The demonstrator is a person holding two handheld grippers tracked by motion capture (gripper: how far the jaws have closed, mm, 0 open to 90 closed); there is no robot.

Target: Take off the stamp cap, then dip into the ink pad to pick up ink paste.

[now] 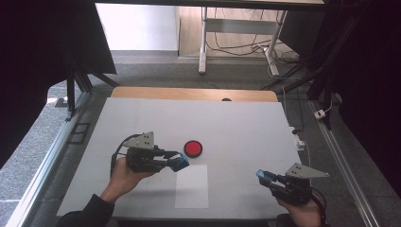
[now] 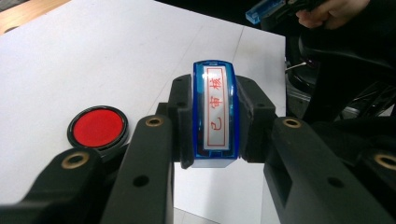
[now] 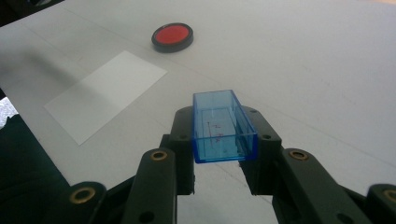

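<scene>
My left gripper (image 1: 178,162) hovers above the white table, shut on a blue stamp (image 2: 215,112). The stamp's white face with red characters points forward, away from the hand. A round red ink pad (image 1: 193,148) in a black rim lies just beyond and right of it, and appears at the left as the ink pad (image 2: 97,127). My right gripper (image 1: 265,178), near the table's front right, is shut on a clear blue stamp cap (image 3: 224,128) whose open side faces up. A white sheet of paper (image 1: 191,186) lies between the two hands.
The white table top (image 1: 236,123) stretches out beyond the ink pad (image 3: 172,36) and the paper (image 3: 106,93). A wooden edge (image 1: 194,93) borders its far side. Black frames, cables and desk legs stand on the floor behind.
</scene>
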